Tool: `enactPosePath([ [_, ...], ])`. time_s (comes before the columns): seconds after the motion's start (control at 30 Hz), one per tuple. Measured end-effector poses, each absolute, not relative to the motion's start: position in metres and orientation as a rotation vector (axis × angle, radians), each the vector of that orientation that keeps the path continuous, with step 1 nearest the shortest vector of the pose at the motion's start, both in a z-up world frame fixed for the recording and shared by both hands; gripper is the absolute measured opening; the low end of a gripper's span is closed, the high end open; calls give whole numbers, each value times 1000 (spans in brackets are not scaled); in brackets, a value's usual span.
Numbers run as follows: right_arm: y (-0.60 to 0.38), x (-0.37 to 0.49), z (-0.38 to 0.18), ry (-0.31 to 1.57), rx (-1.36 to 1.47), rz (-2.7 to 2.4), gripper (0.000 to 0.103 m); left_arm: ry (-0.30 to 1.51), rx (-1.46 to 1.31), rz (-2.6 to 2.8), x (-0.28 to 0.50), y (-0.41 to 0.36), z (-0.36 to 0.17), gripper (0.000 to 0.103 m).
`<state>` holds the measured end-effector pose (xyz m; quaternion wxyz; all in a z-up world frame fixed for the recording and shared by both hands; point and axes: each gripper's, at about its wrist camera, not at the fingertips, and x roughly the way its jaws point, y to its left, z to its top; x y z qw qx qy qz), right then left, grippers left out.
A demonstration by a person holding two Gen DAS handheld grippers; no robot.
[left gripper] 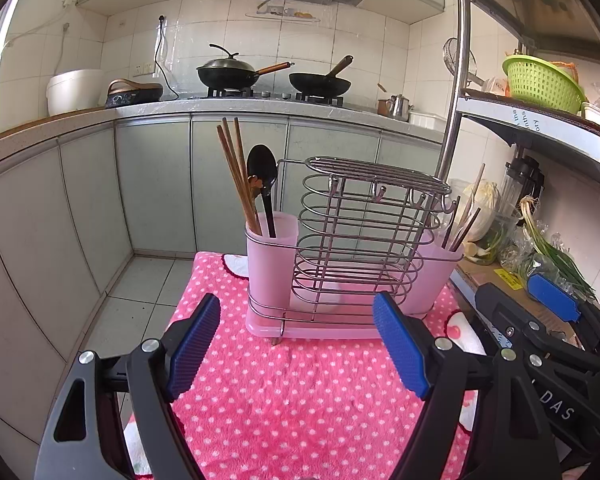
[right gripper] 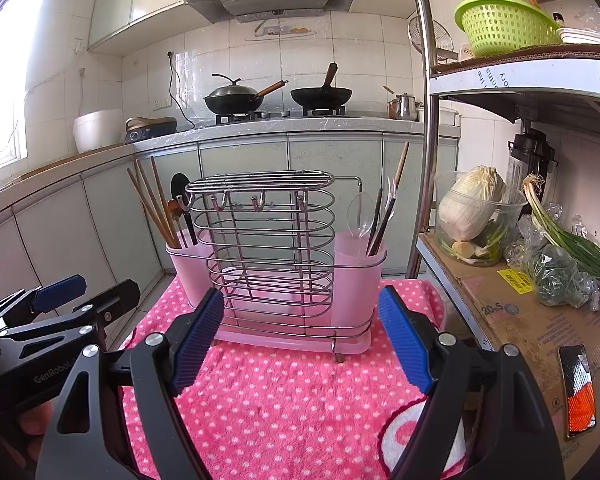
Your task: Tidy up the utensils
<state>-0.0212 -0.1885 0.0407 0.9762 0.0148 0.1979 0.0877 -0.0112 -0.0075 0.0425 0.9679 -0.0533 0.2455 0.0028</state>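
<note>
1. A tiled kitchen with a stove and two pans [left gripper: 276, 78] forms the background; a pink dotted towel [left gripper: 300, 392] covers the desk.
2. A wire utensil rack [right gripper: 268, 248] stands on a pink tray in the middle of the towel.
3. Its left pink cup [left gripper: 270, 252] holds chopsticks [left gripper: 236, 176] and a black spoon [left gripper: 262, 172].
4. Its right pink cup [right gripper: 358, 268] holds a clear spoon [right gripper: 360, 212] and more utensils.
5. The left gripper [left gripper: 296, 344] is wide open and empty, just before the rack.
6. The right gripper [right gripper: 300, 334] is also spread wide, holding nothing.
</note>
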Motion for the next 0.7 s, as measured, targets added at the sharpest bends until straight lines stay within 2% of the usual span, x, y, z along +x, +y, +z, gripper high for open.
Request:
enactPosePath([
  [0.7,-189,-13,34,423,28,175,80,528,-107,13,-2,-2,31,75],
])
